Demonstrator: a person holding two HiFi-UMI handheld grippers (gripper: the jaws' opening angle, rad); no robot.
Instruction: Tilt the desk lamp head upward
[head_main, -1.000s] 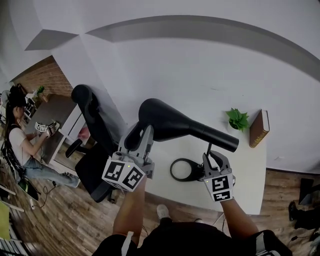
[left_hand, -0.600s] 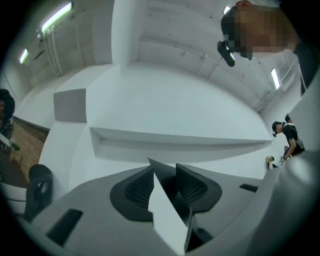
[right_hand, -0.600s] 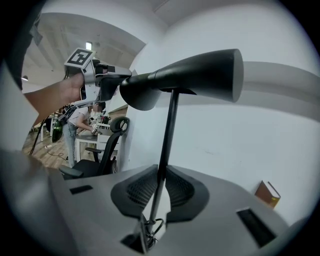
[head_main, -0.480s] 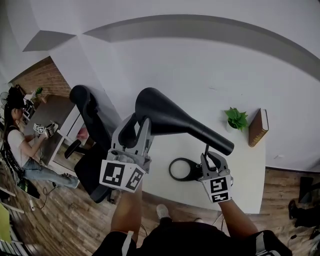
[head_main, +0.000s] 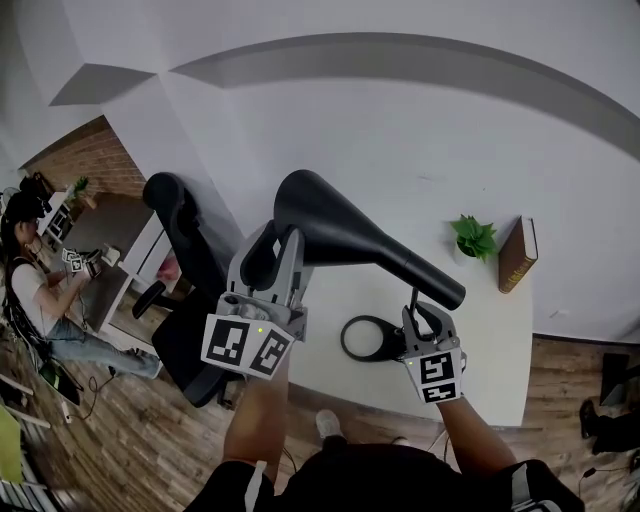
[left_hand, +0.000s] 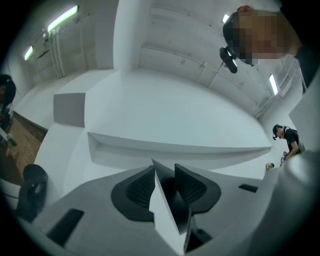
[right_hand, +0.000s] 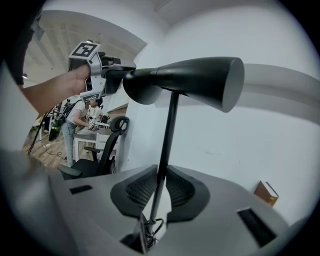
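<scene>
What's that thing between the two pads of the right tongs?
The lamp pole, thin and black. The right tongs pinch it low down. The right gripper view shows this best.

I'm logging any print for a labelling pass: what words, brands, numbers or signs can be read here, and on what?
No readable text anywhere.
Book: any print too small to read.
Lamp head: no brand visible.
Cubes on the left gripper (jaws closing, lamp head between them) and right gripper: square markers, no letters.
</scene>
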